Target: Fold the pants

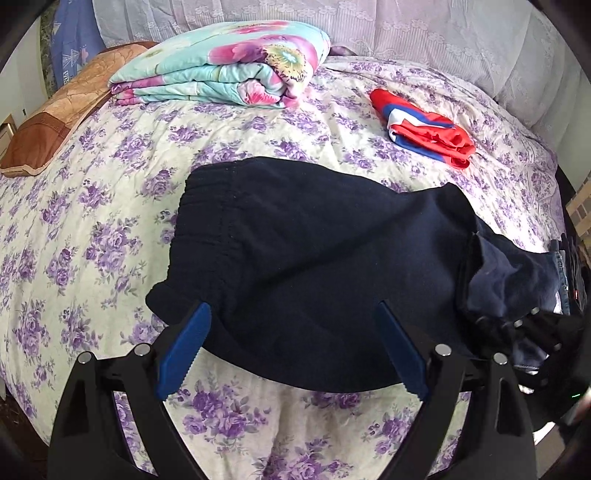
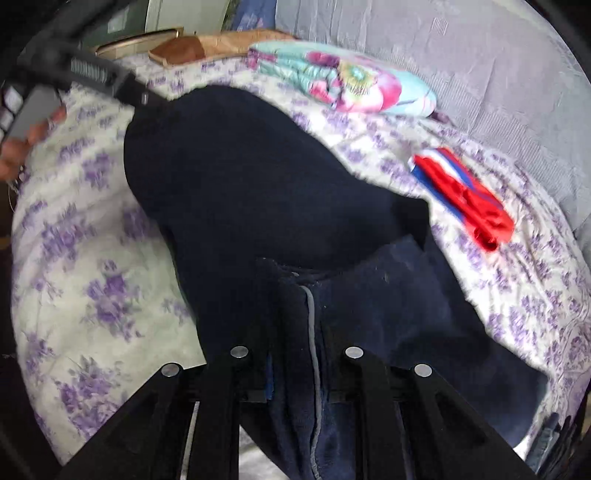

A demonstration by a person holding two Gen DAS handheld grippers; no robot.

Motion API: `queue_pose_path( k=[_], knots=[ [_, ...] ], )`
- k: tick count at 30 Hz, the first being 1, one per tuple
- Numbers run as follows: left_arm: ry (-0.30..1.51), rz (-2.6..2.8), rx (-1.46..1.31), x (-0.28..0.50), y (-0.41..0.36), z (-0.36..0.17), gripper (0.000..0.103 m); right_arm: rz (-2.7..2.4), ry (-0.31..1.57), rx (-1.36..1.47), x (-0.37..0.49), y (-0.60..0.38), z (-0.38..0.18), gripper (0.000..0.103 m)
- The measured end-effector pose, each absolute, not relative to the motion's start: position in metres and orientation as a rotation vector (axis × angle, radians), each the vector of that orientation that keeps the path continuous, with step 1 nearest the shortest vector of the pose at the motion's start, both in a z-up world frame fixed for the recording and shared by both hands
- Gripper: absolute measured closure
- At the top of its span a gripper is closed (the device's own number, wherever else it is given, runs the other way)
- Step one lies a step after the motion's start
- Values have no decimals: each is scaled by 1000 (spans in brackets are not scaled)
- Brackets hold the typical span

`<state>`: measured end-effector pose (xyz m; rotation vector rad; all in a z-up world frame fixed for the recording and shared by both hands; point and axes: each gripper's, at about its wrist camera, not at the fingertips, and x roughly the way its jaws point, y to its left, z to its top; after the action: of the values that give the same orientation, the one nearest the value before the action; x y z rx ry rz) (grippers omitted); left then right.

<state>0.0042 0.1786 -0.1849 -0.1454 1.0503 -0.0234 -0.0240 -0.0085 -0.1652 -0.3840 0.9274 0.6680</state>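
Dark navy pants [image 1: 303, 258] lie on the floral bedspread [image 1: 74, 240], elastic waistband to the left. My left gripper [image 1: 291, 350] is open, its blue fingers [image 1: 184, 347] spread over the near edge of the pants, holding nothing. My right gripper [image 2: 295, 332] is shut on the leg end of the pants [image 2: 258, 192], with cloth bunched between the fingers and lifted off the bed. The right gripper also shows at the right edge of the left wrist view [image 1: 524, 332], holding the leg cloth.
A folded floral quilt [image 1: 229, 62] and a brown pillow [image 1: 55, 118] lie at the back left. A folded red, white and blue garment [image 1: 424, 129] lies at the back right. A lace-covered headboard [image 1: 406, 26] stands behind. The bed's near edge is just below the grippers.
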Motion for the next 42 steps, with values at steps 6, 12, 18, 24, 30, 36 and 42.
queue_pose_path(
  k=[6, 12, 18, 24, 30, 36, 42],
  knots=[
    [1043, -50, -126, 8, 168, -180, 15, 696, 993, -341, -26, -16, -159, 33],
    [1021, -69, -144, 15, 163, -169, 15, 690, 966, 147, -9, -120, -119, 29],
    [1001, -153, -72, 32, 120, -158, 15, 552, 1062, 409, 1, -193, -156, 29],
    [991, -252, -18, 46, 60, -151, 15, 480, 1048, 729, 38, -299, -151, 29],
    [977, -318, 87, 51, -3, -156, 15, 488, 1355, 397, 115, -293, -201, 31],
    [986, -337, 151, 55, -47, -176, 15, 717, 1497, 38, 144, -220, -219, 33],
    [1050, -256, 114, 64, -37, -199, 15, 716, 1496, -230, 129, -219, -225, 33]
  ],
)
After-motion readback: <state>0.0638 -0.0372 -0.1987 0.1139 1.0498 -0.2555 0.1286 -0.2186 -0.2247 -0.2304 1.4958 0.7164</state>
